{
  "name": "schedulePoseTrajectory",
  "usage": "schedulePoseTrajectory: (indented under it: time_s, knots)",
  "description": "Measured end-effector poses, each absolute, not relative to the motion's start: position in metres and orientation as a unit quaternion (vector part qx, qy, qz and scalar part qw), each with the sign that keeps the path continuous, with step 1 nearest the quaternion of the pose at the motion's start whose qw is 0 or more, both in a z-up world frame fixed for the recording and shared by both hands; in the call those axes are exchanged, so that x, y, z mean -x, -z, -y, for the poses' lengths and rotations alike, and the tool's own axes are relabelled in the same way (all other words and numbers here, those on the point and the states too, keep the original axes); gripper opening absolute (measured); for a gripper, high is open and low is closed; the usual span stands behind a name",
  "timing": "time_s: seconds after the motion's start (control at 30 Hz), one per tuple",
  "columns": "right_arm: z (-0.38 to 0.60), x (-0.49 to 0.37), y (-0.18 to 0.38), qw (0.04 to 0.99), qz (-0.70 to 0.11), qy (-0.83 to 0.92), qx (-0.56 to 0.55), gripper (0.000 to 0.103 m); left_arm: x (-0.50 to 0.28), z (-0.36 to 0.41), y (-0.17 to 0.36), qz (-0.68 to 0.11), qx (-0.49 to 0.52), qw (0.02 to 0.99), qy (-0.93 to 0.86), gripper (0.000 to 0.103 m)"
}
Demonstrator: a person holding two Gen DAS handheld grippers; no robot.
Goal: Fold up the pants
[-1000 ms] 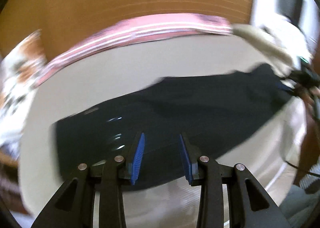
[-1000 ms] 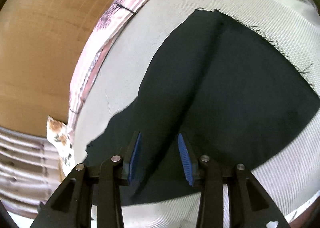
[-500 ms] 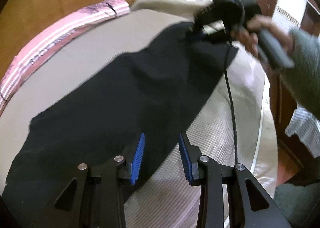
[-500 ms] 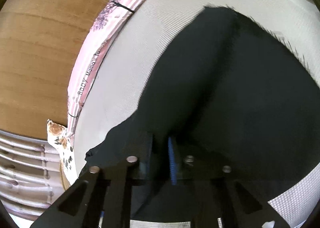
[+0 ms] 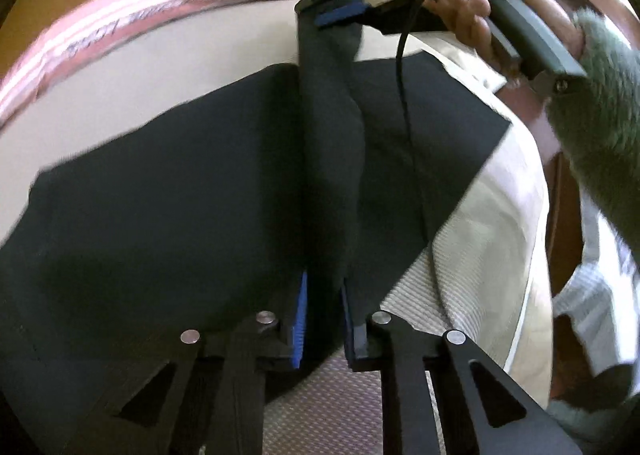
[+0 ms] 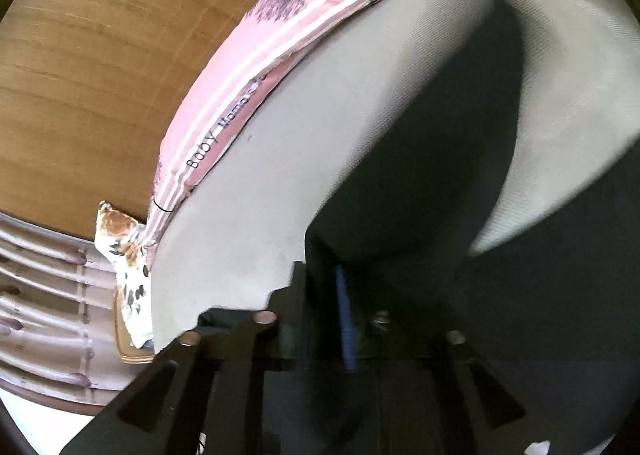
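Left gripper (image 5: 323, 319) clamped on a raised strip of the pants (image 5: 160, 191), jaws having just closed in, cloth pinched between the blue ribbed pads. Right gripper (image 5: 340, 17) grips the far end of the same strip; from its own camera its jaws have just been widening a little, dark fabric still between the pads. The strip runs taut from one gripper to the other, lifted off the rest. Pants: dark, matte, smooth weave, spread flat over a cream bed cover (image 5: 480, 255) with a fine woven texture. Pink striped pillow (image 6: 248, 95) along the far edge, wood-grain headboard (image 6: 100, 75) behind. Grey fuzzy sleeve (image 5: 600, 115) on the person's right hand (image 5: 472, 11).
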State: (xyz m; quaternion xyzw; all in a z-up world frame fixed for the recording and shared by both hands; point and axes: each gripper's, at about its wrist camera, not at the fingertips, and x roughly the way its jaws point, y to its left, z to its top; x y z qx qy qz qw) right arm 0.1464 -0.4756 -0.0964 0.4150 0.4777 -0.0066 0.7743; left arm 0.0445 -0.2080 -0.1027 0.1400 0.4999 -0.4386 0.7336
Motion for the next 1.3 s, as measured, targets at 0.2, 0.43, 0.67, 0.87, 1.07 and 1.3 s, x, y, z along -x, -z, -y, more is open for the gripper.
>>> schedulePoseTrajectory:
  time_s: [0.2,0.43,0.67,0.87,1.07,1.3]
  knots:
    - [0.485,-0.139,0.094,0.779,-0.46,0.001,-0.427,0.026,-0.053,0.198,0.103,-0.502,-0.122,0.739,0.433,0.015]
    - [0.535,-0.116,0.109,0.764,-0.447,0.054,-0.462,0.026,-0.053,0.198,0.109,-0.498,-0.121,0.737,0.442,0.015]
    - [0.557,-0.125,0.131,0.753,-0.451,0.086,-0.471,0.026,-0.058,0.196,0.112,-0.507,-0.102,0.731,0.445,0.015]
    - [0.571,-0.136,0.144,0.745,-0.439,0.1,-0.492,0.026,-0.061,0.195,0.113,-0.51,-0.097,0.728,0.447,0.016]
    - [0.577,-0.147,0.145,0.747,-0.433,0.101,-0.495,0.017,-0.061,0.194,0.114,-0.51,-0.098,0.729,0.447,0.016]
    - [0.574,-0.14,0.117,0.776,-0.426,0.118,-0.45,0.005,-0.059,0.196,0.113,-0.509,-0.106,0.73,0.443,0.016]
